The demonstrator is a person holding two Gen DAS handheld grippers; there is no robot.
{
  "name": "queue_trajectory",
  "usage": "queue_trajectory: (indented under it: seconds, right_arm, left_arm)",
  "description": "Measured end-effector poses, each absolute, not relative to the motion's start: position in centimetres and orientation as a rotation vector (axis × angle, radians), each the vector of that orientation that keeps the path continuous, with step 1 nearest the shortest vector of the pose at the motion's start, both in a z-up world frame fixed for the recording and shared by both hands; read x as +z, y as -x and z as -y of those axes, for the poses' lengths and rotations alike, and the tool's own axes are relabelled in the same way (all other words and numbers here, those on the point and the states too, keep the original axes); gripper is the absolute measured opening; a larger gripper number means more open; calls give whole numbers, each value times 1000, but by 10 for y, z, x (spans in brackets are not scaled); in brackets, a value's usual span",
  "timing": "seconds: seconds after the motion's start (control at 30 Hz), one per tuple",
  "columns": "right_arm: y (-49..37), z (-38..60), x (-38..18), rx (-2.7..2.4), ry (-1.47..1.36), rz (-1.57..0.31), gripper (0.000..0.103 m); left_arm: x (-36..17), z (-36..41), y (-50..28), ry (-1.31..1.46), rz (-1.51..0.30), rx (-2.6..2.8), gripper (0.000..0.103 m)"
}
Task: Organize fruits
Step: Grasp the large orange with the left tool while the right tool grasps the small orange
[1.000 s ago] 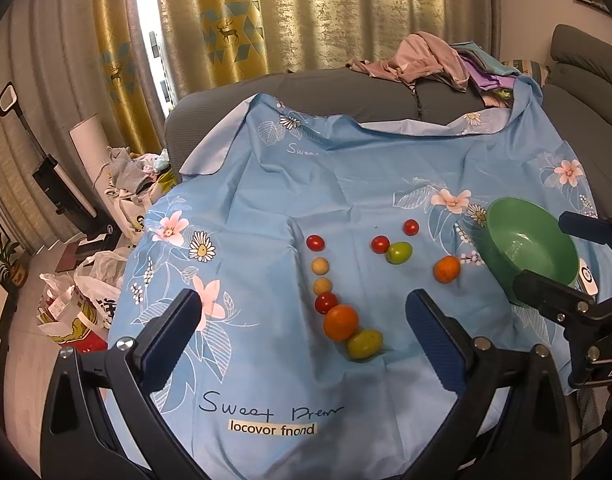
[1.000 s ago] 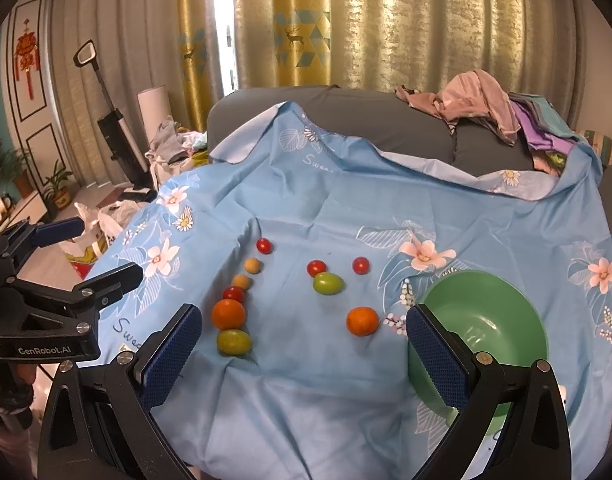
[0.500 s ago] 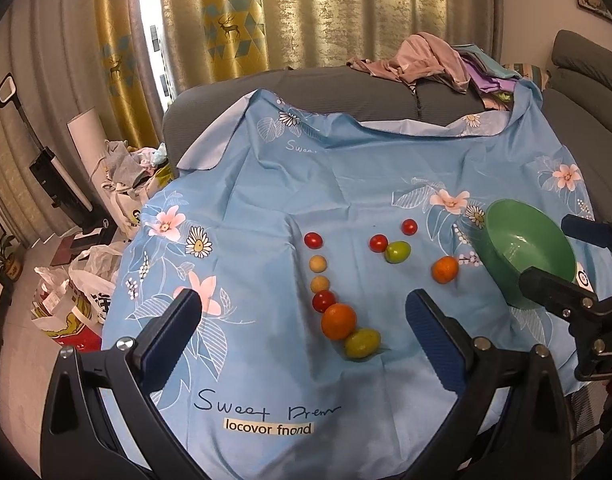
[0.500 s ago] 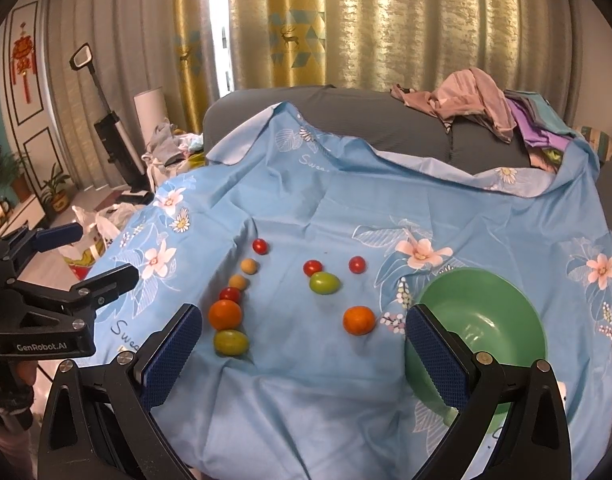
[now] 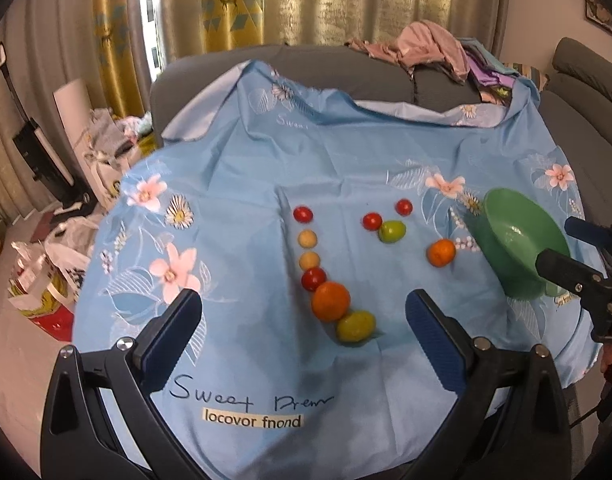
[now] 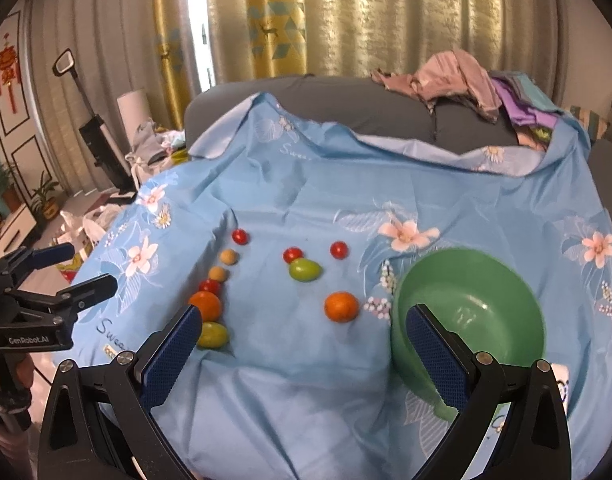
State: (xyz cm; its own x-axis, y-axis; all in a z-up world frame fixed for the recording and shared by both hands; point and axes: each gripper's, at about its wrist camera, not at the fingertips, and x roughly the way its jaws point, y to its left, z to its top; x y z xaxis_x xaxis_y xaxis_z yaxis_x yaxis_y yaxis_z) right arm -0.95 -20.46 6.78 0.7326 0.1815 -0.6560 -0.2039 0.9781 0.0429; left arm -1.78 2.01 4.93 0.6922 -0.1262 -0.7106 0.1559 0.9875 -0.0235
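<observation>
Both grippers (image 5: 303,320) (image 6: 301,330) level, jaws wide, above fruit

Clothes pile (image 6: 466,76) on grey sofa (image 6: 326,100) (gold curtains (image 6: 346,12) behind).

Bare blue cloth (image 5: 241,360) lies open before the fruit row (image 5: 330,301); the green bowl (image 6: 472,280) blocks the right.

1. The left black two-finger gripper with blue pads (image 5: 303,316) hangs above the near edge of the blue flowered cloth (image 5: 265,168), its jaws spread wide and holding nothing.
2. The right black two-finger gripper with blue pads (image 6: 301,330) hangs beside it over the same edge, jaws equally wide and holding nothing.
</observation>
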Motion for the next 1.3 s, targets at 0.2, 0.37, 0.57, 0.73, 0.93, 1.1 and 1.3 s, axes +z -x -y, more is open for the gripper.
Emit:
queue_trajectory:
  seconds: [0.2, 0.37, 0.57, 0.73, 0.93, 1.1, 1.3]
  right_arm:
    - [6, 205, 30, 243, 25, -784, 102]
    - [-4, 208, 4, 232, 2, -825, 98]
    - [-22, 209, -13, 212, 13, -841, 93]
    - [-39, 206, -22, 213, 51, -842, 91]
    - [-61, 202, -28, 193, 112, -836, 87]
    - [-83, 197, -36, 168, 200, -854, 77]
    - [-102, 187, -43, 156, 298, -863, 77]
  left_arm:
    - [18, -20, 19, -32, -817, -241, 102]
    - [1, -19, 13, 0, -836, -292, 101]
    - [-10, -11, -7, -1, -856, -309, 99]
    - [-21, 0, -21, -45, -870, -332, 87]
    - [-35, 5, -39, -68, -901, -355, 80]
    - [-44, 3, -51, -51, -935, -374, 72]
    - [-51, 10, -59, -78, -956, -392, 66]
